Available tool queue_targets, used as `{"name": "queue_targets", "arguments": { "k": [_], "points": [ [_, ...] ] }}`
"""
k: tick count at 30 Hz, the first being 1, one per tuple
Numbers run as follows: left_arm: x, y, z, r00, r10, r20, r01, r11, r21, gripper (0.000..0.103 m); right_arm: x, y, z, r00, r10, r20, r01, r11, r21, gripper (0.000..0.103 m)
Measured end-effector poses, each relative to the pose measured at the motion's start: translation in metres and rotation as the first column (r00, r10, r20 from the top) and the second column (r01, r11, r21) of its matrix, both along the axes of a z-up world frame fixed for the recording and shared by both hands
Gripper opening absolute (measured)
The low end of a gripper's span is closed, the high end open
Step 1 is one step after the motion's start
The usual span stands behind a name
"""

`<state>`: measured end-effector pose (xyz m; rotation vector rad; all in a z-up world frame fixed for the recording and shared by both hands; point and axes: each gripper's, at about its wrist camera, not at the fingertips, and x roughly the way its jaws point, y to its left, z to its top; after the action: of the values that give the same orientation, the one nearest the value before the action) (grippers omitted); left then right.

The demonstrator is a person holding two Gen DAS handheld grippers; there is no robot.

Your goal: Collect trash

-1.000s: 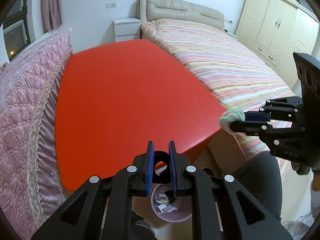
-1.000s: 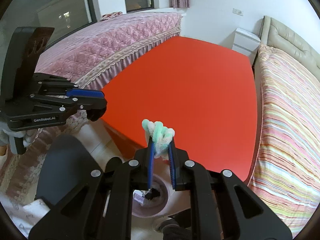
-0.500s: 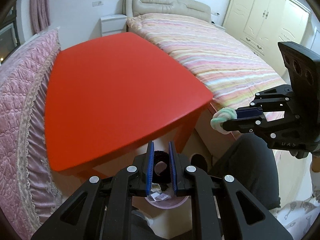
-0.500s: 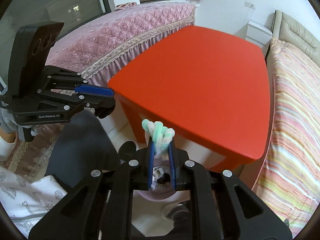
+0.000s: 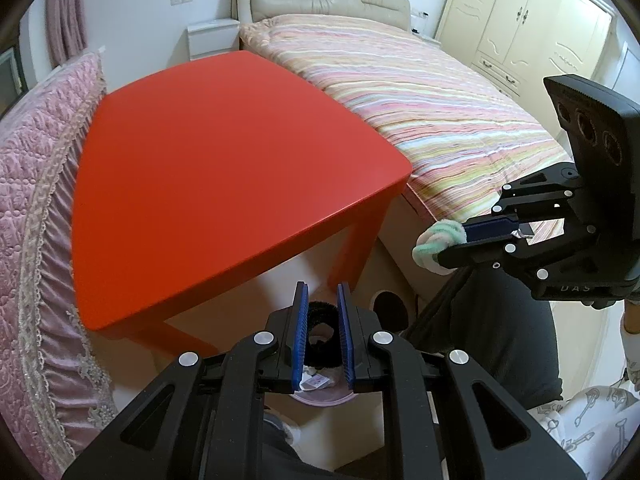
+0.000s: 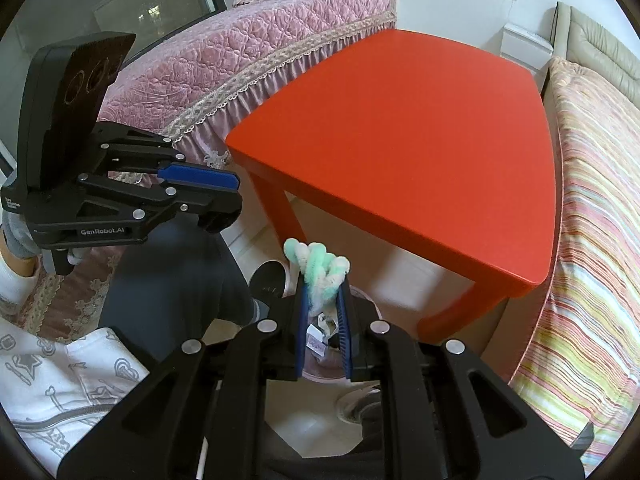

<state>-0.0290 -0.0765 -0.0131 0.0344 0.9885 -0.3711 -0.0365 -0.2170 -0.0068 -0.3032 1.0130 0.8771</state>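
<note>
Fingers [image 5: 303, 334] astride black hair tie [image 5: 320, 330]

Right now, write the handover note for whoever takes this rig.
Left gripper: holds a black fuzzy ring, over the pink bin.
Right gripper: jaws opening, mint-and-white twisted fuzzy piece still between them, also above the bin.
Red table: nothing on top.
Done: both pieces carried to the bin, which already holds scraps.
Left: drop both in.
</note>
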Motion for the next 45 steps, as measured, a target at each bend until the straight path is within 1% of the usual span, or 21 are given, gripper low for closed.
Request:
{"name": "queue_targets", "arguments": {
  "k": [1,2,3,4,5,6,7,8,9,10,12,14,20,27,34,41,45],
  "points": [
    [0.000,0.000,0.000,1.000,-0.001,-0.002,0.001,1.000,0.000,0.017,0.000,0.000,0.000,1.000,-0.001,0.001,0.001,1.000,0.000,0.017],
    [0.000,0.000,-0.001,1.000,0.000,-0.002,0.000,1.000,-0.001,0.018,0.000,-0.001,0.000,1.000,0.001,-0.003,-0.001,1.000,0.001,0.022],
    [0.000,0.000,-0.001,1.000,-0.001,-0.003,0.001,1.000,-0.005,0.023,0.000,-0.001,-0.001,1.000,-0.001,-0.003,0.001,1.000,0.000,0.026],
    [0.000,0.000,-0.001,1.000,0.003,-0.007,-0.003,1.000,-0.006,0.029,0.001,-0.001,-0.001,1.000,-0.005,-0.002,0.005,1.000,0.000,0.038],
    [0.001,0.001,-0.002,1.000,0.009,-0.005,-0.009,1.000,-0.007,0.049,0.002,-0.002,-0.001,1.000,-0.013,0.002,0.013,1.000,-0.002,0.054],
    [0.001,0.003,-0.002,1.000,0.018,0.000,-0.018,1.000,-0.008,0.066,0.003,-0.003,-0.001,1.000,-0.019,0.005,0.019,1.000,-0.004,0.060],
    [0.001,0.005,-0.002,1.000,0.028,0.003,-0.028,1.000,-0.011,0.072,0.003,-0.004,-0.001,1.000,-0.024,0.007,0.025,1.000,-0.005,0.071],
    [0.001,0.007,-0.003,0.999,0.035,0.003,-0.035,0.999,-0.014,0.082,0.004,-0.005,-0.001,0.999,-0.032,0.009,0.032,0.999,-0.005,0.079],
    [0.001,0.009,-0.003,0.999,0.048,0.008,-0.048,0.999,-0.010,0.089,0.005,-0.006,-0.001,0.999,-0.037,0.010,0.037,0.999,-0.004,0.083],
    [0.000,0.011,-0.003,0.998,0.055,0.010,-0.055,0.998,-0.012,0.089,0.005,-0.007,-0.001,0.999,-0.043,0.009,0.043,0.999,-0.003,0.091],
    [0.000,0.015,-0.004,0.997,0.073,0.008,-0.073,0.997,-0.016,0.094,0.007,-0.008,-0.002,0.999,-0.053,0.008,0.053,0.999,-0.003,0.093],
    [0.000,0.016,-0.004,0.997,0.080,0.005,-0.080,0.997,-0.023,0.095,0.008,-0.008,-0.002,0.998,-0.062,0.005,0.062,0.998,0.002,0.097],
    [0.001,0.024,-0.005,0.994,0.108,0.002,-0.108,0.994,-0.021,0.095,0.010,-0.008,-0.001,0.996,-0.084,0.015,0.084,0.996,0.006,0.100],
    [0.001,0.027,-0.005,0.993,0.117,0.004,-0.116,0.993,-0.033,0.095,0.012,-0.010,-0.003,0.995,-0.101,0.001,0.101,0.995,0.011,0.100],
    [0.004,0.035,-0.001,0.990,0.137,0.021,-0.136,0.990,-0.035,0.095,0.021,-0.012,0.001,0.990,-0.140,0.009,0.140,0.990,0.026,0.100],
    [0.016,0.045,0.010,0.982,0.176,0.069,-0.175,0.984,-0.011,0.095,0.041,-0.007,0.019,0.977,-0.200,0.075,0.198,0.980,0.037,0.100],
    [0.028,0.053,0.021,0.972,0.207,0.113,-0.208,0.978,0.002,0.095,0.056,-0.004,0.031,0.966,-0.232,0.115,0.227,0.972,0.055,0.100]
  ]
}}
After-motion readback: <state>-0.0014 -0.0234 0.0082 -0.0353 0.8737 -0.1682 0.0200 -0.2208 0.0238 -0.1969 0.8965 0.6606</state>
